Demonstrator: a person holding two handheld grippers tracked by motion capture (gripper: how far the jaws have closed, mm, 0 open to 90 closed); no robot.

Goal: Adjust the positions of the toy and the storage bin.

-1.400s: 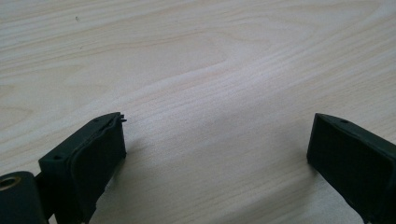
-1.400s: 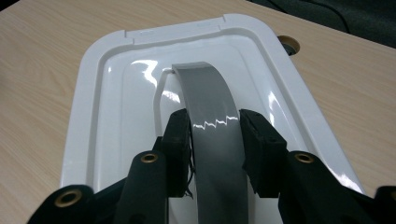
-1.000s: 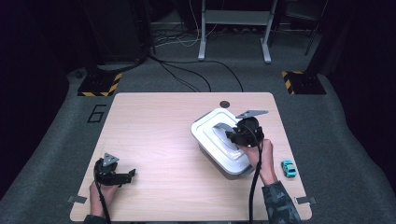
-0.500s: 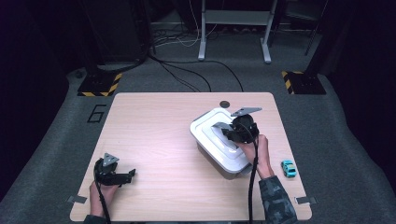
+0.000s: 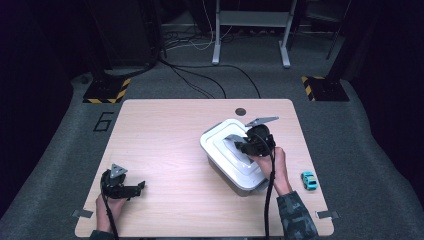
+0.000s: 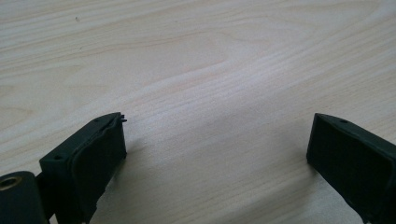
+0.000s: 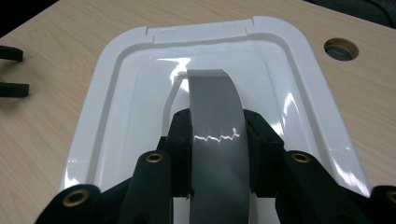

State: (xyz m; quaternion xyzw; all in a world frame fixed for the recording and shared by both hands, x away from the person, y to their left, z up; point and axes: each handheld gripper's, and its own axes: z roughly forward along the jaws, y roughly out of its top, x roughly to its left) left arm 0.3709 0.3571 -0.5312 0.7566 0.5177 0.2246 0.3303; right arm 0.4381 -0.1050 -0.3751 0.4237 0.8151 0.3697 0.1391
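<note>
So the wooden table (image 5: 165, 145) has a white lidded bin (image 5: 227, 175) on its right half. The glossy lid (image 7: 116, 84) looks stiff, light plastic and slippery, so its grey strap handle (image 7: 215, 116) is where I'd grab. My right gripper (image 7: 217, 140) is pinching that handle; the left gripper (image 6: 217, 154) rests spread wide, near left.

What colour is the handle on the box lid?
Grey, on a white lid; the handle shows best in the right gripper view.
</note>
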